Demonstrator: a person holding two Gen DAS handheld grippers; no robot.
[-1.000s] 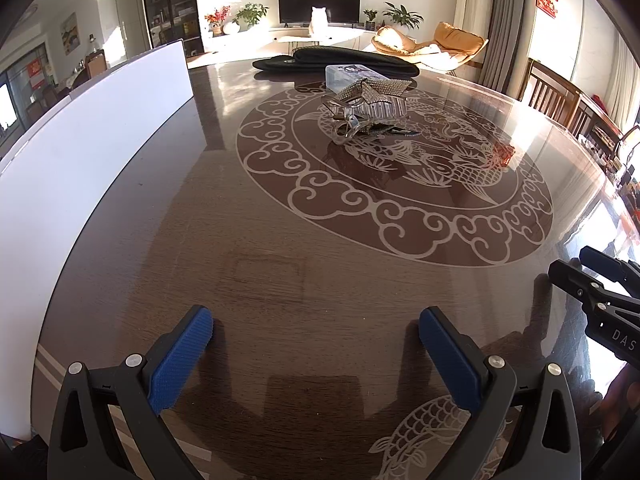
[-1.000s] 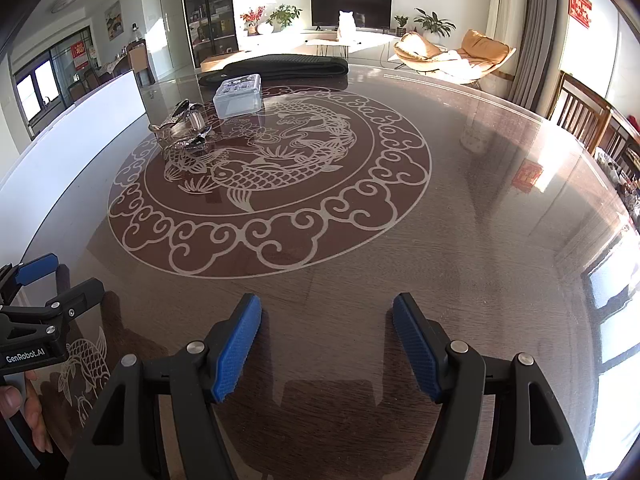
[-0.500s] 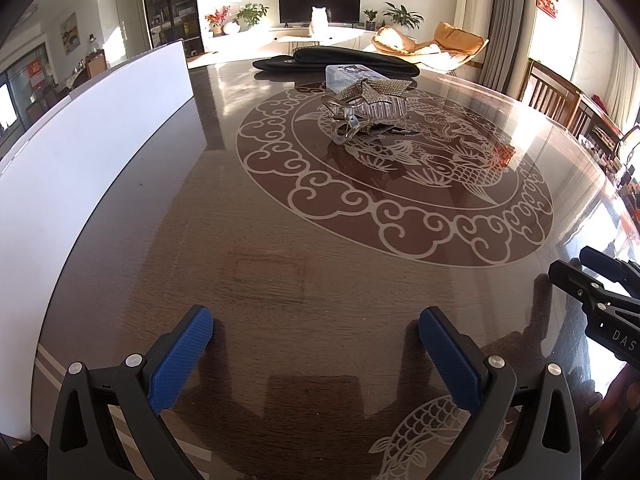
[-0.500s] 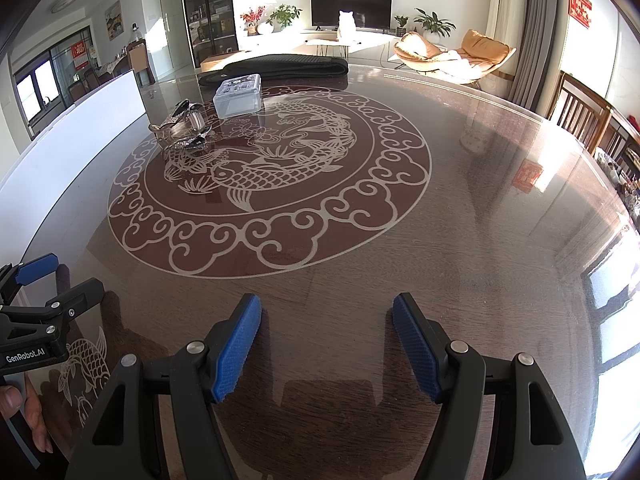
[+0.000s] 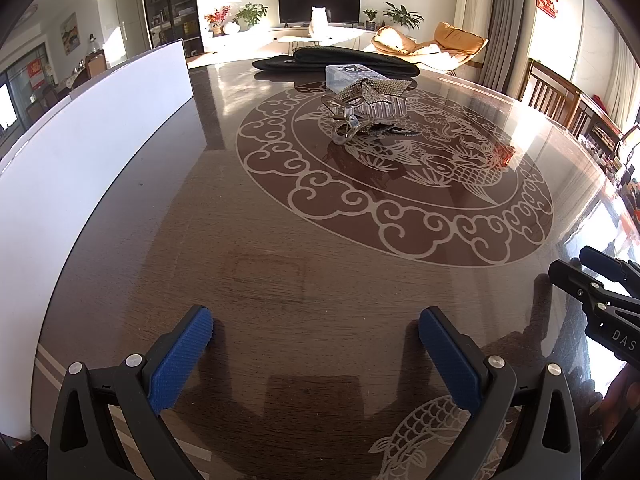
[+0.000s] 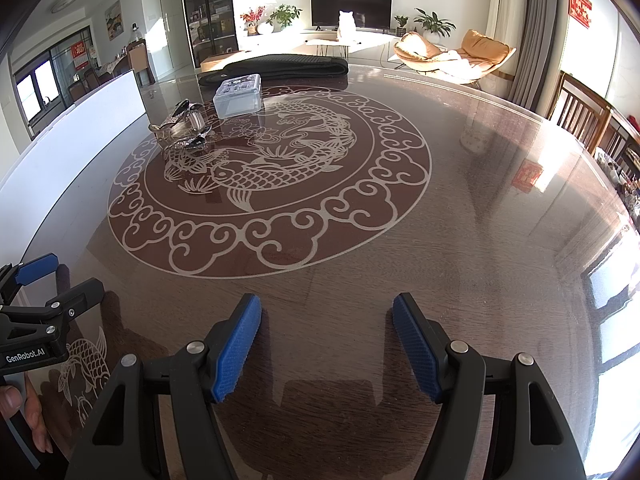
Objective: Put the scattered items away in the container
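Observation:
A small heap of hair clips (image 5: 366, 110), clear and glittery ones, lies far off on the patterned round table (image 5: 280, 240). Just behind the heap stands a clear plastic box (image 5: 348, 74) with its lid on. From the right wrist view the hair clips (image 6: 182, 128) sit at the upper left with the clear plastic box (image 6: 238, 94) beside them. My left gripper (image 5: 316, 322) hovers open over bare table near the front edge, nothing between its blue pads. My right gripper (image 6: 326, 316) is open too and holds nothing. Each gripper shows at the edge of the other's view.
A white board (image 5: 88, 144) stands upright along the table's left side. A black bag (image 5: 340, 58) lies at the far edge behind the box. Wooden chairs (image 5: 560, 96) stand at the right. A hand (image 6: 24, 420) holds the left gripper's handle.

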